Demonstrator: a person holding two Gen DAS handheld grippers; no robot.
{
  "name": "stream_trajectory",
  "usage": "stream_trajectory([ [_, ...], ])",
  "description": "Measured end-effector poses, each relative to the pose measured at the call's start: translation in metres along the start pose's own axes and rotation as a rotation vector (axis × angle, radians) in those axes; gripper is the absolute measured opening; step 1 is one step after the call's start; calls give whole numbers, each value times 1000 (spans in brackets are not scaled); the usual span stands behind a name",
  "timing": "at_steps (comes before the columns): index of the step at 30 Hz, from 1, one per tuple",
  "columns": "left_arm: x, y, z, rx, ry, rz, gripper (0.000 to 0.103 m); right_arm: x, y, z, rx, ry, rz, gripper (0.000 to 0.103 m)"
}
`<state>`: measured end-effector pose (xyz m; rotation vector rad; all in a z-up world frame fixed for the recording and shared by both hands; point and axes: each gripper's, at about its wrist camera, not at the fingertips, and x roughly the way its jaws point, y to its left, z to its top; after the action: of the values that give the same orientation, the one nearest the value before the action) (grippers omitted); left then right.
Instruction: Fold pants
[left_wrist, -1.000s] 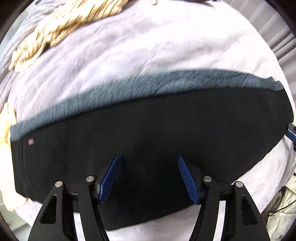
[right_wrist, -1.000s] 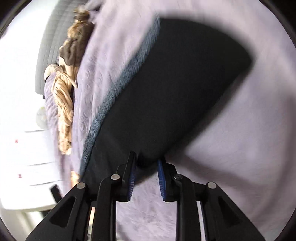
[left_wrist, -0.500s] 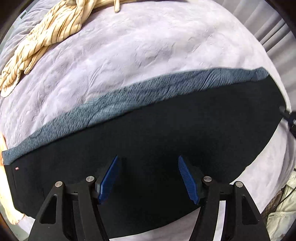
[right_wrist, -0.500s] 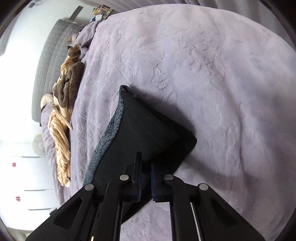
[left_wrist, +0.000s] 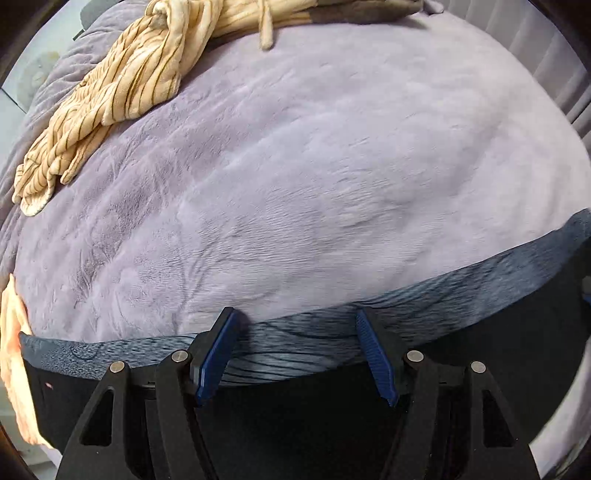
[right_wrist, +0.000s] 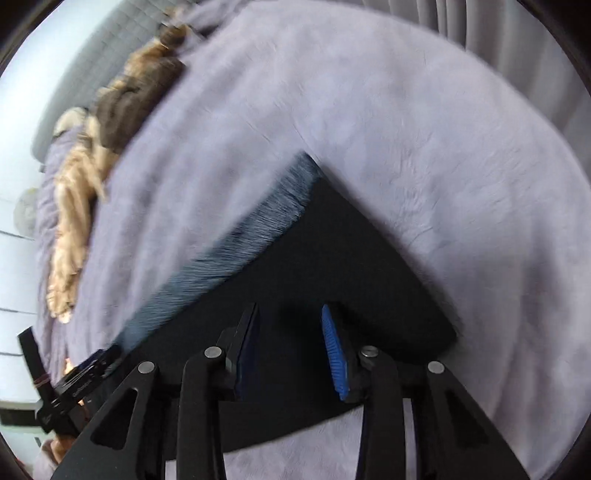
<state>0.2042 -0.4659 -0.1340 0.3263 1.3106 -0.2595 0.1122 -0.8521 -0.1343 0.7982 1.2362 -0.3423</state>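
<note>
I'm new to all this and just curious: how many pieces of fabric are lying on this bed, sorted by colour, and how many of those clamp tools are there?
Black pants with a grey-blue band: 1
Cream striped cloth: 1
Brown cloth: 1
Peach cloth at the edge: 1
Lilac blanket: 1
Clamp tools, left gripper and right gripper: 2
Total: 7

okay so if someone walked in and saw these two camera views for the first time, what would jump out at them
The black pants with their blue-grey waistband, spread flat across the near part of a lilac plush blanket. Next, the blue-padded left tongs over the waistband and the right tongs over the black cloth, both opening with nothing pinched. Last, a cream striped garment bunched at the blanket's far left edge.
</note>
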Motion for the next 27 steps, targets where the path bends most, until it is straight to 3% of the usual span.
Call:
stream_trajectory([
  [1,2,14,-3,-20,-10,6,86,10,-6,2,16,15,10,36],
  [6,-8,100,-27,-139,13,92,88,2,-7,-1,-40,9,-6,35],
  [9,-31,150,-53,-185,-8,121,88,-8,1,-6,-21,21,-32,42],
  [12,-39,200,-82,-204,5,153,88,-17,29,-27,-38,46,132,45],
  [14,-29,236,-105,-200,25,185,88,-11,61,-56,-58,123,265,46],
  [17,-19,277,-149,-220,97,237,88,19,114,-120,-69,314,421,47],
  [18,-9,295,-163,-258,112,196,92,32,130,-143,-57,380,461,47],
  [19,-4,307,-173,-295,110,163,103,50,151,-172,-34,457,502,47],
  [22,4,326,-187,-338,111,70,103,84,187,-222,8,546,552,47],
  [27,6,319,-189,-266,86,60,103,113,215,-253,51,554,528,47],
])
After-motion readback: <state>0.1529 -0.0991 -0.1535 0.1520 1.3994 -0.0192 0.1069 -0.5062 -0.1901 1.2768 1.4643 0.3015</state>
